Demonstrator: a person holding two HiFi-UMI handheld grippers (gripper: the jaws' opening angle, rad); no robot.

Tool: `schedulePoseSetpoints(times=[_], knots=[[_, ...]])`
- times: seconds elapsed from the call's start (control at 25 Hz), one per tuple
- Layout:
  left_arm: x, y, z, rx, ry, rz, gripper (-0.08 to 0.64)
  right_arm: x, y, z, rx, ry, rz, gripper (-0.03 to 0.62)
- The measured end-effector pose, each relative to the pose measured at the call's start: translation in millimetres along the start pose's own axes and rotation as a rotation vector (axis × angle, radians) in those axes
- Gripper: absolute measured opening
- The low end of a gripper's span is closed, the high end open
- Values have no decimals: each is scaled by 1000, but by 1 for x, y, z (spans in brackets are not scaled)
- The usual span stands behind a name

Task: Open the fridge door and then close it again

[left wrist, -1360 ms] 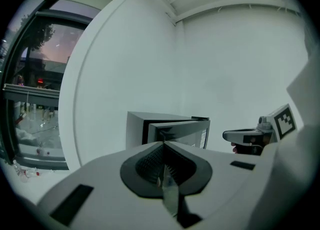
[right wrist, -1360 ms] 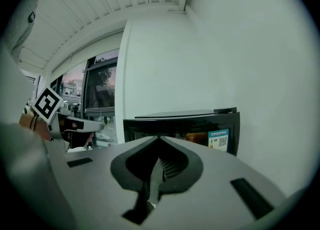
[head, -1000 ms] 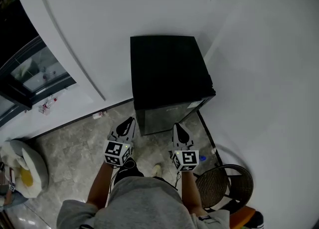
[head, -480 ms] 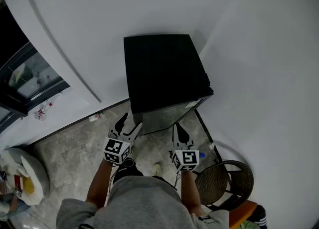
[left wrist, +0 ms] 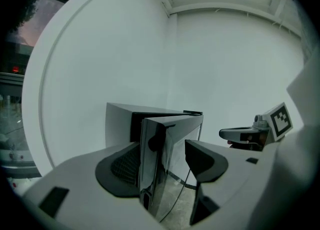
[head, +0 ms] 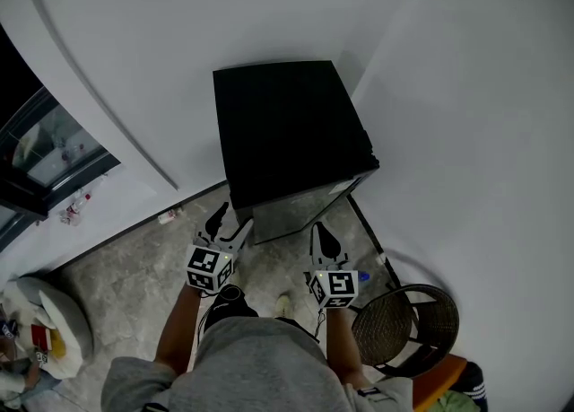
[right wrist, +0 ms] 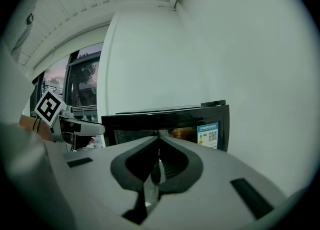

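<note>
Small black boxy fridge (head: 285,127) sits in the white wall corner, at 12 o'clock from the person in a grey top (head: 260,370). Its glossy dark door (head: 300,211) faces them; can't tell if it's fully shut. Left gripper (head: 231,223) (left wrist: 162,146) is at the door's 9 o'clock edge. Its jaws have just swung wide apart, and in the left gripper view that edge stands in the gap, pads not pressing it. Right gripper (head: 320,232) (right wrist: 157,149) sits off the door's 5 o'clock side, jaws closed together on nothing, not touching the door. Blue-and-white QR sticker (right wrist: 209,135) at the door's 2 o'clock corner. Round dark wicker chair (head: 404,325) at 4 o'clock in the head view, on grey marbled floor tile (head: 126,267)
</note>
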State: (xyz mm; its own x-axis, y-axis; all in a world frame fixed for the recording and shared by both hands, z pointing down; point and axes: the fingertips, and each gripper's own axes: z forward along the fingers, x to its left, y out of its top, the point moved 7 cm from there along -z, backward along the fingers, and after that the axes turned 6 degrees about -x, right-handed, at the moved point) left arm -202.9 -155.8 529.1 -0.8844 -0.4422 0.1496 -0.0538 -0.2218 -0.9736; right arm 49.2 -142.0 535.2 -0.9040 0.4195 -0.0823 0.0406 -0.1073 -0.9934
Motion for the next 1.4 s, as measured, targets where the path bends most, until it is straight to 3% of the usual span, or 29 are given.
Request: schedulePoseSetpoints(times=[0.28,1.4], knots=[[-3,0,8,2,-5,0,281,-6,-1,-1,3,-8,-2,25],[-20,-6,-5,-1,97,25,198,-17,0,-20,-3,7,5,25]])
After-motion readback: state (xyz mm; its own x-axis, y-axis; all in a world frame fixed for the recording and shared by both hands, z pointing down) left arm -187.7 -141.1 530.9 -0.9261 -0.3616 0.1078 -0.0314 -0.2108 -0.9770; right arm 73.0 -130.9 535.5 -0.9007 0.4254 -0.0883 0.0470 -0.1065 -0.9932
